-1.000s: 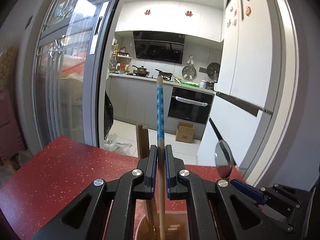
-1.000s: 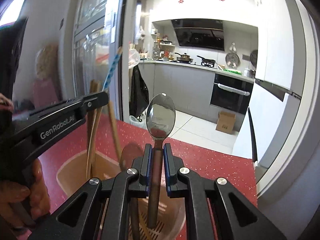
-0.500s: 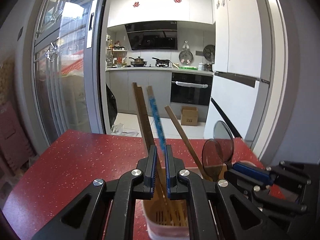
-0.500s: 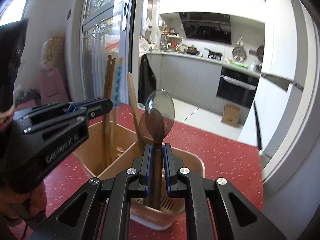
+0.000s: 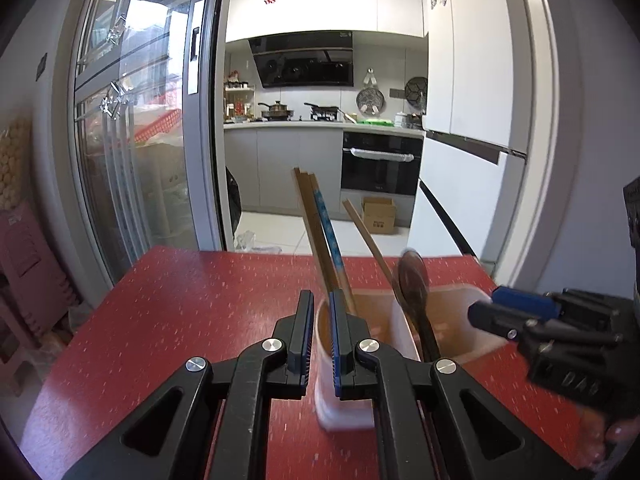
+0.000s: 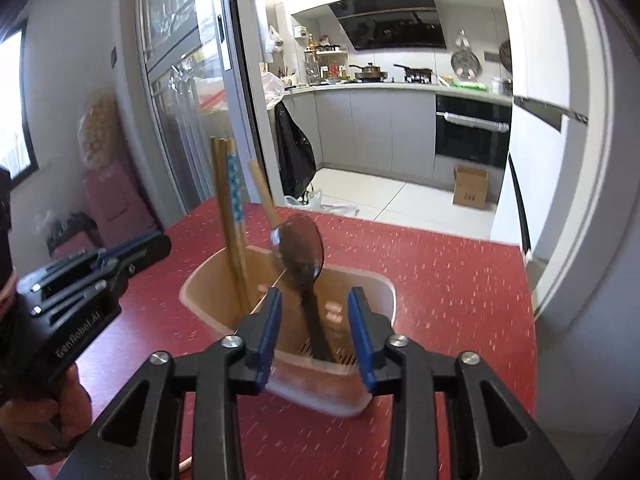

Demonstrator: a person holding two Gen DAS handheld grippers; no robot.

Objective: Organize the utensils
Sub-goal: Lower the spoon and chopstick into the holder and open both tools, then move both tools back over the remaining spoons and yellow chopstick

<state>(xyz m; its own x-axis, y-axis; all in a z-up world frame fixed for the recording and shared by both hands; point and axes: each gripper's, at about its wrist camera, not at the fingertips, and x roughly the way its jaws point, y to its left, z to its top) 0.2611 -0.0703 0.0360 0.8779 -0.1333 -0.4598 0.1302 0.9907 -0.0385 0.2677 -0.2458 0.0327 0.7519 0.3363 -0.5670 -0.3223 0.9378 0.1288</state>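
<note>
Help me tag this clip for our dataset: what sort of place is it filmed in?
A home, most likely a dining spot opening onto a kitchen: a red table bears a utensil holder, and beyond stand a built-in oven, a range hood and a white fridge.

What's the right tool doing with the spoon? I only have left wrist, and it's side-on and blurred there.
Observer: The right tool has just been opening. The spoon handle stands between its jaws, and neither pad touches it.
Operator: Where's the handle end?
Observer: It's down on the slotted floor of the holder, in the right-hand section as the right wrist view shows it.
Operator: Anything stray?
Observer: One wooden tip, maybe a chopstick end, lies on the red table at the bottom edge of that view.
</note>
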